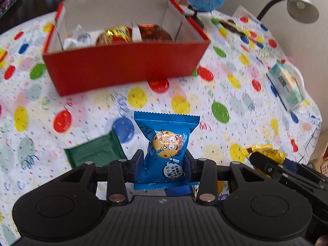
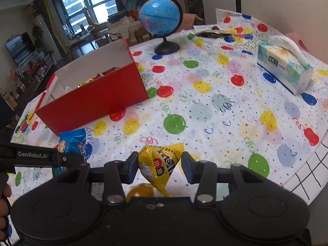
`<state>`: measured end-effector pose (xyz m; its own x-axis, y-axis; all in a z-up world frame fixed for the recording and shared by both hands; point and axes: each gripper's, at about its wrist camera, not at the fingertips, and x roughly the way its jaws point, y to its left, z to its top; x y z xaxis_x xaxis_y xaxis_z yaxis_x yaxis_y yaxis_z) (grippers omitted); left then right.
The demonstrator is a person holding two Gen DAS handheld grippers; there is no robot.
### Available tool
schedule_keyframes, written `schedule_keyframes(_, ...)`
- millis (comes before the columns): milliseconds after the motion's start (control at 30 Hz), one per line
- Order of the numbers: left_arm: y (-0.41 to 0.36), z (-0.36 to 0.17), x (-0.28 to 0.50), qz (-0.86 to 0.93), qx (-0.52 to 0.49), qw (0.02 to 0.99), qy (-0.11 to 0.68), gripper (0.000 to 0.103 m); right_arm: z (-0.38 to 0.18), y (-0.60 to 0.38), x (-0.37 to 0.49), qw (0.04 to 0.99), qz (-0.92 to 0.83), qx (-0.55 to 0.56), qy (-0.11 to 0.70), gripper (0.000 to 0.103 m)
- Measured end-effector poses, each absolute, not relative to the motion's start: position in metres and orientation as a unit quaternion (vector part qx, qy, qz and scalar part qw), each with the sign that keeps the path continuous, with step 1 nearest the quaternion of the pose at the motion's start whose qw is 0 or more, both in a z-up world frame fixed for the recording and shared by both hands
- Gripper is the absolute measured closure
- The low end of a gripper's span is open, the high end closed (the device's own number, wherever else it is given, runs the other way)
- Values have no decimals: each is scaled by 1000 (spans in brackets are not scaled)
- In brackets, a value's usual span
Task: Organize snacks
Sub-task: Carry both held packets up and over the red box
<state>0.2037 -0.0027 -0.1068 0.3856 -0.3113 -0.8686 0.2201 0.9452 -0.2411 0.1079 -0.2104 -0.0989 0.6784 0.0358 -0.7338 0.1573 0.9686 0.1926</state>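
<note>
My left gripper (image 1: 165,160) is closed on the blue pack (image 1: 166,149), its two fingers pressing the wrapper's sides at lower centre of the left view, the cookie face turned up toward the camera and the pack's crimped top edge standing above the fingers. Just left of it a green pack (image 1: 96,152) lies flat on the cloth (image 1: 184,94). At the lower right edge of that view I see my right gripper (image 1: 264,162) with the yellow pack (image 1: 264,149) in it. In the right view, the right gripper (image 2: 159,167) is closed partway around the yellow pack (image 2: 158,164), which sits tilted between the fingers; the left finger touches it, while the right finger meets only its upper corner. Below it, under the gripper body, a round amber thing (image 2: 140,191) shows blurred; I cannot tell what it is. The left gripper (image 2: 67,160) reaches in from the left edge there, holding the blue pack (image 2: 72,141). Further out, the red box (image 1: 127,61) fills the upper middle of the left view, open on top, with card dividers and several wrapped snacks (image 1: 116,34) inside, gold and brown among them. In the right view the box (image 2: 92,100) sits at centre left. Beyond it stands a globe (image 2: 160,16), and a tissue box (image 2: 285,67) lies at upper right. A lamp (image 1: 301,4) shows in the upper right corner of the left view.
</note>
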Motion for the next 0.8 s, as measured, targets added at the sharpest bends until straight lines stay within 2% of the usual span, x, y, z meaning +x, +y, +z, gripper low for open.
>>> schedule_keyframes(467, 31, -38, 202, -138, -58, 864, 481, 64, -36, -170, 123, 932, 28, 82, 352, 60)
schedule_keyframes(800, 44, -8, 223, -112, -55, 886, 447, 64, -9, -148, 162, 943, 63, 42, 323, 60)
